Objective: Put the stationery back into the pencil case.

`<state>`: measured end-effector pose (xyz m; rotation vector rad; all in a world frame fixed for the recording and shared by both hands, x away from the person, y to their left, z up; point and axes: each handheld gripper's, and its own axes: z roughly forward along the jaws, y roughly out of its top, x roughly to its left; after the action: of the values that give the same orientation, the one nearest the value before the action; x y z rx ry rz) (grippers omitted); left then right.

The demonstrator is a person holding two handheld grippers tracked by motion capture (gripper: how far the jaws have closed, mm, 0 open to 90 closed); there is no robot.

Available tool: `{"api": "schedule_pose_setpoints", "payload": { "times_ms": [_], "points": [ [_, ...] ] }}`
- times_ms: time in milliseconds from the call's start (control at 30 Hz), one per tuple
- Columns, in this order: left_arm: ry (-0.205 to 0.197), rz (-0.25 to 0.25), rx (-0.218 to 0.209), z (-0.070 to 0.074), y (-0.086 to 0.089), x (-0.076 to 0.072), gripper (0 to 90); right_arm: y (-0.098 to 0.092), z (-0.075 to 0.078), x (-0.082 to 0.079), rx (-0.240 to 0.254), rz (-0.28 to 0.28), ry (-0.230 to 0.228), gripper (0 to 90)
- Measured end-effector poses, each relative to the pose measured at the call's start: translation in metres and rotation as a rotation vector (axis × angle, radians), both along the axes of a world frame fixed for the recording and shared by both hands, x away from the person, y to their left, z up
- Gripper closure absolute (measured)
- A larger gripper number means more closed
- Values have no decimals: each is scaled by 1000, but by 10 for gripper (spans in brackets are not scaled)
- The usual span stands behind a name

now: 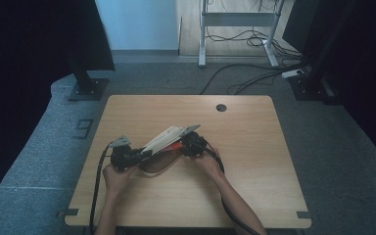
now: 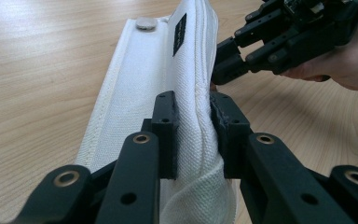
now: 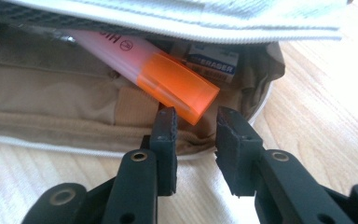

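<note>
A white fabric pencil pouch (image 1: 164, 138) lies on the wooden table (image 1: 254, 147), its upper flap lifted. My left gripper (image 2: 193, 116) is shut on the edge of that white flap (image 2: 135, 79); it sits at the pouch's left end (image 1: 144, 155). The opened pouch shows a beige lining (image 3: 51, 98), an orange-capped highlighter (image 3: 177, 84) and an eraser (image 3: 212, 63). My right gripper (image 3: 196, 122) is at the pouch's mouth (image 1: 182, 145), open. The cap's end is just ahead of its fingertips, and the pads are not on it.
The flap bears a metal snap (image 2: 145, 23) and a black label (image 2: 179, 28). A cable hole (image 1: 221, 107) is at the table's far side. Beyond the table stand a white desk frame (image 1: 235, 29), floor cables (image 1: 254, 78) and dark stands (image 1: 85, 83).
</note>
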<state>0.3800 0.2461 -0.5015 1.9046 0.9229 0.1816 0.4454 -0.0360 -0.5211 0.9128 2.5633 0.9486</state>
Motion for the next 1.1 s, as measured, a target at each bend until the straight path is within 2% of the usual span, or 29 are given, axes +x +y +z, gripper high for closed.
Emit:
{"api": "schedule_pose_setpoints", "payload": {
  "times_ms": [167,400,667,767,867,1000,1100],
  "points": [
    [-1,0,-1,0,0,0,732,4,-2,5,-3,-21,-12,706],
    [3,-4,-3,0,1,0,728,9,-4,6,-5,-19,-20,705],
    [23,-34,-13,-1,1,2,684,-1,3,3,17,-28,-30,643],
    [30,-51,-26,0,1,2,606,-3,5,2,28,-26,-31,625],
    [7,-47,-50,3,4,1,499,-6,8,0,36,-21,-36,613],
    [-35,-44,-28,5,6,-1,405,-10,10,-3,41,-24,-38,587],
    [-55,-26,4,5,5,-2,354,-12,12,-5,44,-26,-42,572]
  ]
}}
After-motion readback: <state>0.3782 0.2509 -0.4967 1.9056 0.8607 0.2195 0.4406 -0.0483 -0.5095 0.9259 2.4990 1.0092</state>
